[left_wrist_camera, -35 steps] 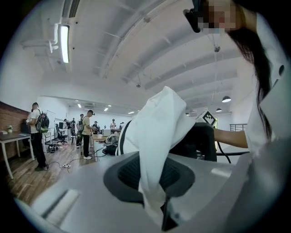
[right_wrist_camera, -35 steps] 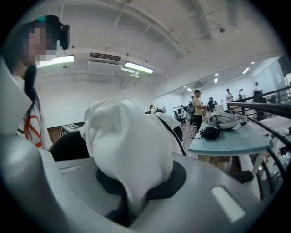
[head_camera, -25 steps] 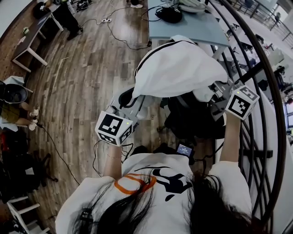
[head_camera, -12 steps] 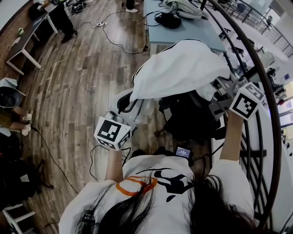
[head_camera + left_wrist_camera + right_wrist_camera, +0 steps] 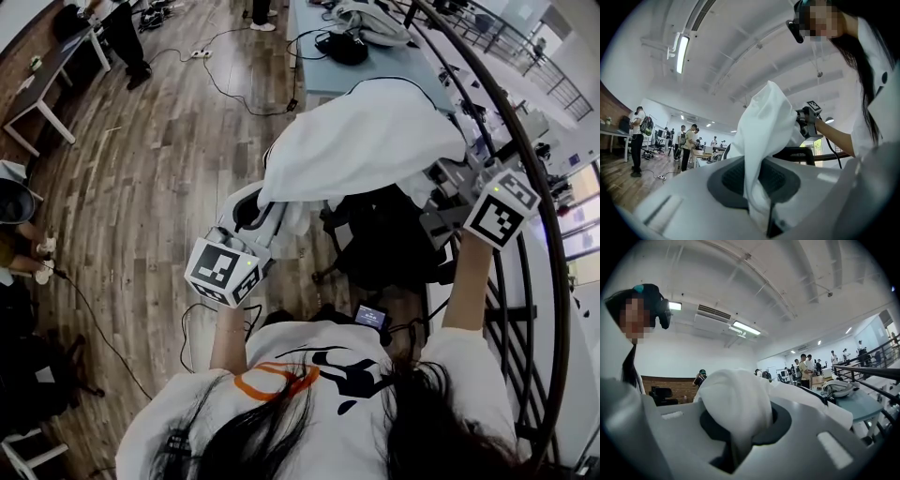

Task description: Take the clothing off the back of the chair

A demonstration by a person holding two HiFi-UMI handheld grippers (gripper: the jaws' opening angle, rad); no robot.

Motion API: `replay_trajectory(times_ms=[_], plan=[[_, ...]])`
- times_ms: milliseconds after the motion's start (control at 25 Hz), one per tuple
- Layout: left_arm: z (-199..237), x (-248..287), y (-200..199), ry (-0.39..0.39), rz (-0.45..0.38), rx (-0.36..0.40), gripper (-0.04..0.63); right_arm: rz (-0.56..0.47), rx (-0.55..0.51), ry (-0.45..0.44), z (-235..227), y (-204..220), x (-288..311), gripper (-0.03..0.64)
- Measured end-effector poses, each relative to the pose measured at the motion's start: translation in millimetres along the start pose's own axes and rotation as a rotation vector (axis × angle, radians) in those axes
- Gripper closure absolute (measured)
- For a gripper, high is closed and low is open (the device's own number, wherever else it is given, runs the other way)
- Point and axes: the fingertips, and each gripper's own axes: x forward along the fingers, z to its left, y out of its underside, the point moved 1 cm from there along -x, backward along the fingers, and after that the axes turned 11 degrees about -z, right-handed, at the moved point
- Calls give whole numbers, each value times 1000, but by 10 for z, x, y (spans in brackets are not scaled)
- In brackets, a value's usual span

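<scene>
The left tool (image 5: 266,206) and right tool (image 5: 434,190) hold up a white garment (image 5: 366,141).

No text can be read: left cube (image 5: 223,272) and right cube (image 5: 502,211) carry only black-and-white square markers; shirt print (image 5: 309,370) and small screen (image 5: 372,317) are illegible

1. A wooden plank floor (image 5: 159,187) carries a black cable (image 5: 246,105) and a white power strip (image 5: 199,53).
2. A light-blue tabletop (image 5: 380,73) holds a black bag (image 5: 340,47) and a pale bundle (image 5: 375,17).
3. A dark curved railing (image 5: 560,244) runs along the right side.
4. A white-legged desk (image 5: 47,75) stands far left.
5. Several people (image 5: 636,136) stand in the background under a long ceiling light (image 5: 682,54).
</scene>
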Motion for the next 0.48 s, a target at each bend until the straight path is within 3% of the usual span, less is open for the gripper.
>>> replay_trajectory(times_ms=[480], plan=[[252,-524,-53,-14,21,-34,534,1,1,-11,647,267,96,551]])
